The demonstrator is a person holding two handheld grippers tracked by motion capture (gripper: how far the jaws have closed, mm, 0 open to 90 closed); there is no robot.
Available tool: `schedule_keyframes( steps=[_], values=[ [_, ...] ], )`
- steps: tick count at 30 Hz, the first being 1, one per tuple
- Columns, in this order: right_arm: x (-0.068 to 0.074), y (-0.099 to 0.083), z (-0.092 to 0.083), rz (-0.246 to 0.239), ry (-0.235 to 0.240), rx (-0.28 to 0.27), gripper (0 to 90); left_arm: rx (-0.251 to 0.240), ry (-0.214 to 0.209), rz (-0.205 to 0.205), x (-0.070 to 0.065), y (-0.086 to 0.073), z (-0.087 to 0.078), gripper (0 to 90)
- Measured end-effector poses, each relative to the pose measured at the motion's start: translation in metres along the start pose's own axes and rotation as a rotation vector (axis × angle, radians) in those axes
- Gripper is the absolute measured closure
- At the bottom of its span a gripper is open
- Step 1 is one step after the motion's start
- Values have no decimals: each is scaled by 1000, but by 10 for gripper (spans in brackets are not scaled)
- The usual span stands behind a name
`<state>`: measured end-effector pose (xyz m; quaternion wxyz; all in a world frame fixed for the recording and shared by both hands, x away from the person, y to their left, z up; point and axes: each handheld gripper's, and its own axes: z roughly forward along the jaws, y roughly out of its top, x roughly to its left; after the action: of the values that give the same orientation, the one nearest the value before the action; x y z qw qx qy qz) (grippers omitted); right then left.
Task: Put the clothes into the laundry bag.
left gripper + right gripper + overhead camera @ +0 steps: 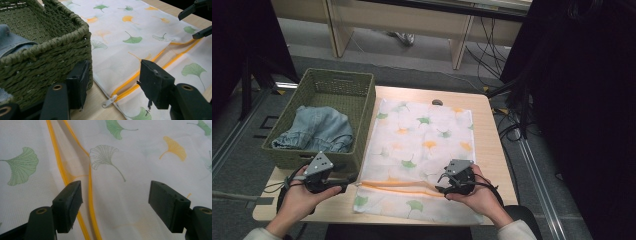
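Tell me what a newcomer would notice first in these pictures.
First, the white mesh bag printed with green and orange leaves, spread across the middle of the table, its orange zipper running across near the person. Left of it stands a green woven basket holding blue jeans. The left gripper and right gripper hover open at the zipper line.

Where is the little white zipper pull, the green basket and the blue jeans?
zipper pull (108,101), left gripper view, its white tab.
green basket (343,74), high view, far rim.
blue jeans (318,126), high view, middle of the folded denim.
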<state>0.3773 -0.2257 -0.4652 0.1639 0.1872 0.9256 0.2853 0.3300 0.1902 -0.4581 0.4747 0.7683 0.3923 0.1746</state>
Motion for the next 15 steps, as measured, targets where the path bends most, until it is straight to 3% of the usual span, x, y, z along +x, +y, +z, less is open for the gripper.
schedule_keyframes(
  steps=[4,8,10,11,12,15],
  values=[
    [3,3,4,-2,5,6,307,-2,-5,8,-1,1,2,402],
    [7,10,10,-46,11,9,345,4,-14,17,-4,1,4,400],
    [10,13,12,3,27,26,369,4,-13,18,-4,1,5,400],
    [8,13,14,-35,15,19,377,4,-13,17,-4,1,5,400],
    [9,14,15,-17,27,26,389,4,-13,17,-4,2,5,400],
    [9,18,20,-23,36,37,406,5,-12,17,-4,2,6,401]
  ],
)
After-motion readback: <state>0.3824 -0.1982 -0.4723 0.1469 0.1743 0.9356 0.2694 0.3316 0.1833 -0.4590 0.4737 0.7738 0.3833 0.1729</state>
